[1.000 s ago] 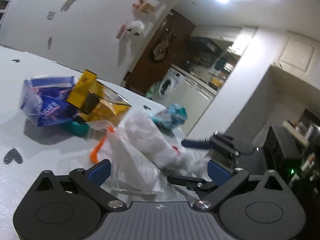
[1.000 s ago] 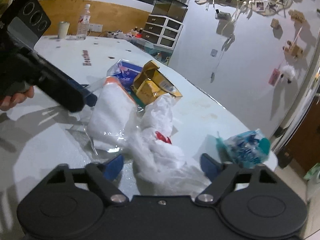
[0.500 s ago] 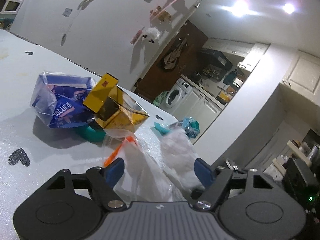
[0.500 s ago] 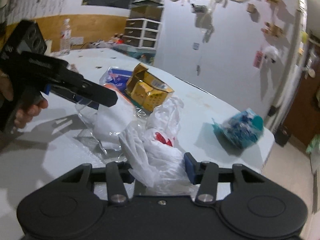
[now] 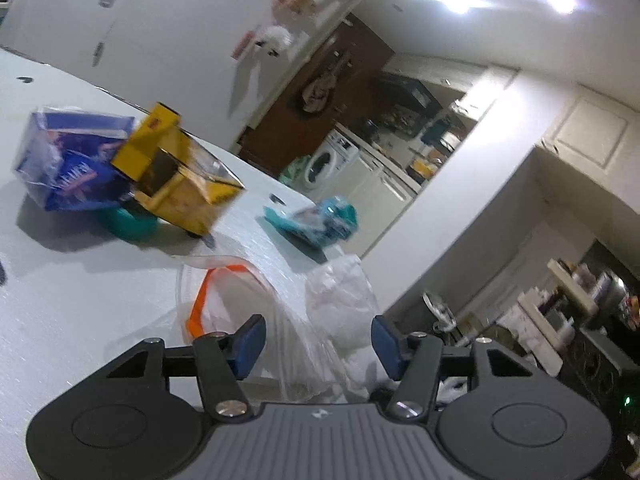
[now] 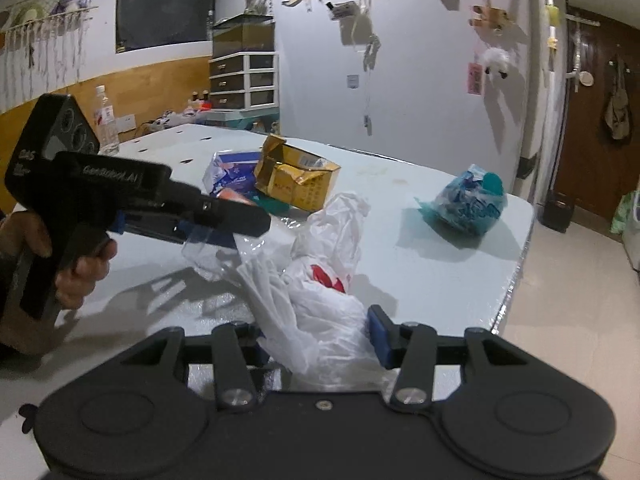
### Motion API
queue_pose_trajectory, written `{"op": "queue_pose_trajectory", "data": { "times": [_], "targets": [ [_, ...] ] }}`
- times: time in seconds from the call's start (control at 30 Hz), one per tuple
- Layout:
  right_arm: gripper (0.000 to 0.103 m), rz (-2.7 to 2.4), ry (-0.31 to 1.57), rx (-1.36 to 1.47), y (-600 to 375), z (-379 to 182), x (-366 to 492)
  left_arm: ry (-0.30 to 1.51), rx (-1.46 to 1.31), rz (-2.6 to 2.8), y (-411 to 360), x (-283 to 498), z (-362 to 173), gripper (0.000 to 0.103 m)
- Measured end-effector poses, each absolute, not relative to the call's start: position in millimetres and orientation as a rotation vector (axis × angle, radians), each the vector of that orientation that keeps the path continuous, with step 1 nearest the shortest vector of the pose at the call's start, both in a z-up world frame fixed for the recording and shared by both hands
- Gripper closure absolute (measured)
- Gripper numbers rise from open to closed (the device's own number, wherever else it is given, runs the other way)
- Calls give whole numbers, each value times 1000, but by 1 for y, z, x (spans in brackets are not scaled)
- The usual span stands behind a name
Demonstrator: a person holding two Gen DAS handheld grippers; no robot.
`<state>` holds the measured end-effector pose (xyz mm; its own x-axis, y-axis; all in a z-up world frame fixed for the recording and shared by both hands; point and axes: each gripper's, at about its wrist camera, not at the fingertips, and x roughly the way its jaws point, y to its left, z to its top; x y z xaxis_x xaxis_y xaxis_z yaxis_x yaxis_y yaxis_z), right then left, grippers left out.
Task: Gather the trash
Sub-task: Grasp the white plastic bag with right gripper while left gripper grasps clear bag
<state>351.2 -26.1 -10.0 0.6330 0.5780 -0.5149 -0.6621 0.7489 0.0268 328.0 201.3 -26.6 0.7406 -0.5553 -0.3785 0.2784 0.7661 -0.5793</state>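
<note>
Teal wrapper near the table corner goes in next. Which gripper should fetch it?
Probably left. The right gripper is closed around the white plastic bag, so it is busy. The left gripper looks open around the clear zip bag, and the teal wrapper lies ahead of it.

Clear bag (image 5: pixel 256 312) between fingers (image 5: pixel 249 338) (apart)

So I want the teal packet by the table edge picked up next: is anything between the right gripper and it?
Yes. The right gripper has the crumpled white plastic bag between its fingers, in front of the teal packet. Beyond the bag, only bare table shows before the packet.
</note>
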Motion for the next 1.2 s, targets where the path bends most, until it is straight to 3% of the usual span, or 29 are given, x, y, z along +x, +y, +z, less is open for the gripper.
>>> {"op": "queue_pose_trajectory", "data": {
  "times": [0.17, 0.33, 0.8, 0.93, 1.2],
  "targets": [
    [55, 689, 540, -169, -30, -14, 348, 586, -482, -474, 190, 325, -28, 54],
    [55, 670, 533, -160, -31, -15, 344, 587, -524, -450, 196, 324, -31, 76],
    [58, 643, 547, -146, -31, -25, 345, 657, -576, -499, 189, 325, -40, 76],
    [59, 640, 544, -137, -31, -26, 345, 658, -560, -470, 189, 327, -41, 90],
    [61, 640, 543, -76, -39, -23, 341, 597, -445, -410, 178, 316, -28, 93]
  ]
}}
